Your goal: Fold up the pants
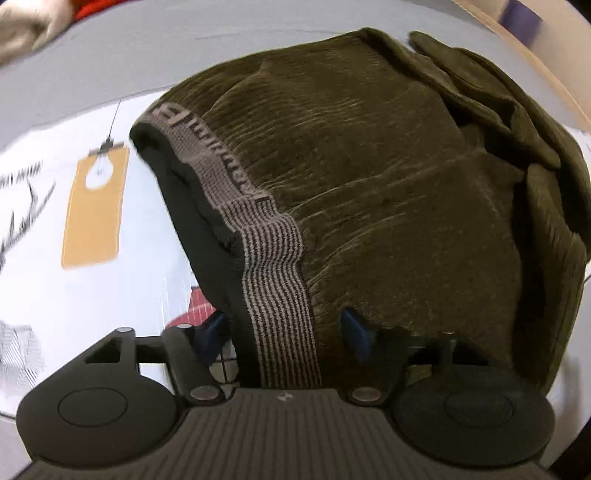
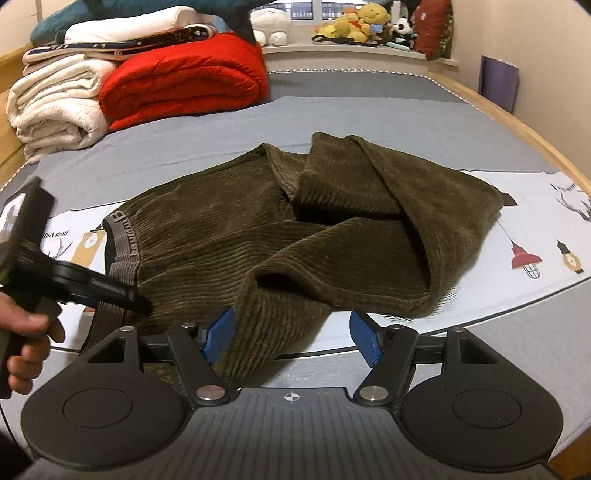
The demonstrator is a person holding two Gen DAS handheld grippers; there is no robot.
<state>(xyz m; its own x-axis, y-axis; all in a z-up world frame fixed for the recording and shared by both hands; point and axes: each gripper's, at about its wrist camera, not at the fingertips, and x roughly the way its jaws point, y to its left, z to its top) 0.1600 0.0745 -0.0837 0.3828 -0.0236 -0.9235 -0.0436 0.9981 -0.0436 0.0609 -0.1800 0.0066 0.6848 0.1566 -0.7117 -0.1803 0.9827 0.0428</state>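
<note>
Olive corduroy pants [image 2: 295,229] lie crumpled on the bed [image 2: 332,110]; waistband [image 1: 273,266] sits between part-open left gripper [image 1: 284,328], leg fabric between wider right gripper [image 2: 291,332], neither visibly pinched; waistband should be clamped squarely before lifting.

One pair of pants, two tools, a stack of bedding

One olive corduroy pair of pants [image 2: 280,229] lies on one bed [image 2: 369,107]. Two tools show: the left tool [image 2: 122,295], held by one hand [image 2: 29,332], and the right tool [image 2: 291,336]. At the bed's head lie one red quilt [image 2: 184,77] and one cream blanket [image 2: 55,99]; several plush toys [image 2: 362,22] line the sill, too small to count.
</note>
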